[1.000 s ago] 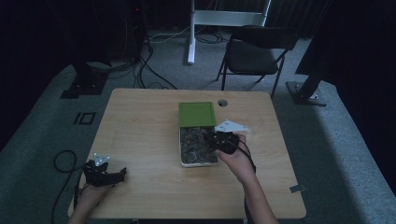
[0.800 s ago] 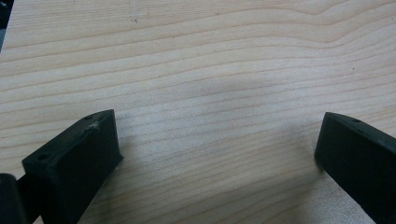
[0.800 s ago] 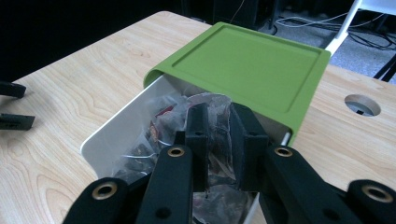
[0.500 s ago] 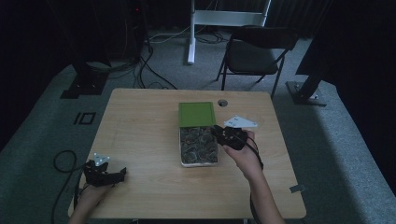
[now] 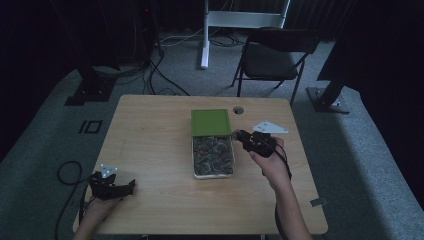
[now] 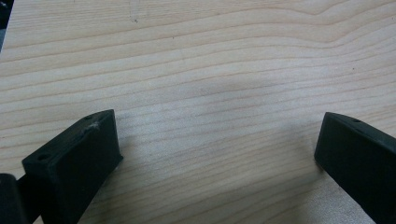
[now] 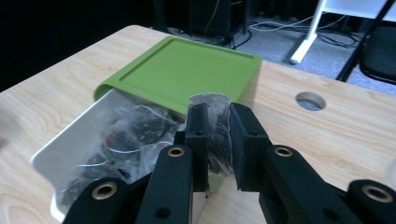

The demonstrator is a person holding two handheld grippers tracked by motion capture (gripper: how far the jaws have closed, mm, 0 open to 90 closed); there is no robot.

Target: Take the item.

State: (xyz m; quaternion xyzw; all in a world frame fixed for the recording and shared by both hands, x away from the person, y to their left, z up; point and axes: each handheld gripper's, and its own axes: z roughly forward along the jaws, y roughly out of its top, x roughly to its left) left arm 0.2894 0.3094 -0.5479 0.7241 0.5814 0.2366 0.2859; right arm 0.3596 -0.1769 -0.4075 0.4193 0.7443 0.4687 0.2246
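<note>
while clamping what looks like a packet, right gripper points level.

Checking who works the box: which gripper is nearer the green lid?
Right. The right gripper, shut on a packet, sits just beside the green lid; the left gripper rests at the table's near-left corner.

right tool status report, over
Right tool shut on small clear plastic packet, beside white box with green lid slid back. Left tool open, resting on table. Nothing obstructing.

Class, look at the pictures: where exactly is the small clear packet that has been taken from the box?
The packet is pinched in the right gripper, held just beside the right edge of the white box, near its green lid.
</note>
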